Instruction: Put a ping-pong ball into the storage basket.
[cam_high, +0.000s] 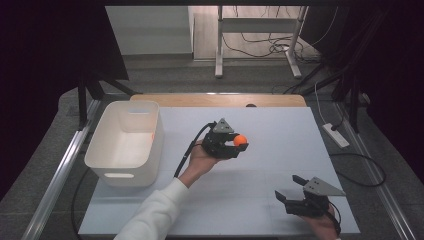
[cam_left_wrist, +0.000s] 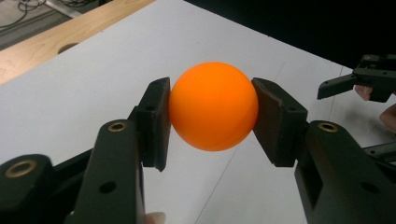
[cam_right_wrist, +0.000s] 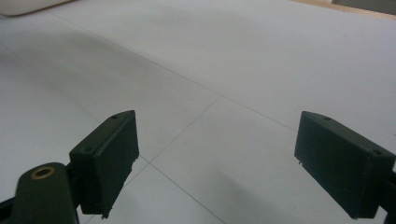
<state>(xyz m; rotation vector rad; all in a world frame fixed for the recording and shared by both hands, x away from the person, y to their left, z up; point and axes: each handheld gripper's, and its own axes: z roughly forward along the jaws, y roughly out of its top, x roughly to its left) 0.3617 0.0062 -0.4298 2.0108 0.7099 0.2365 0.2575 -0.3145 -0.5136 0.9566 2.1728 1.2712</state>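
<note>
Pinching orange ball (cam_left_wrist: 213, 106), fingers (cam_left_wrist: 154, 122) level

High view overlooks table (cam_high: 260, 130); gripper views close.

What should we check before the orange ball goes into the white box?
1. Ball held tight: ok. The left gripper has a pad on each side of the orange ball.
2. Ball off the table: ok. It hangs above the white table in the high view.
3. Box ready: ok. The white box stands upright, open side up, to the left of the ball.
4. Way to the box free: ok. Nothing lies between the ball and the box.
5. Other gripper out of the way: ok. The right gripper sits near the table's front right, jaws open and holding nothing.
6. Something already in the box: cannot tell, its near wall hides part of the floor.
</note>
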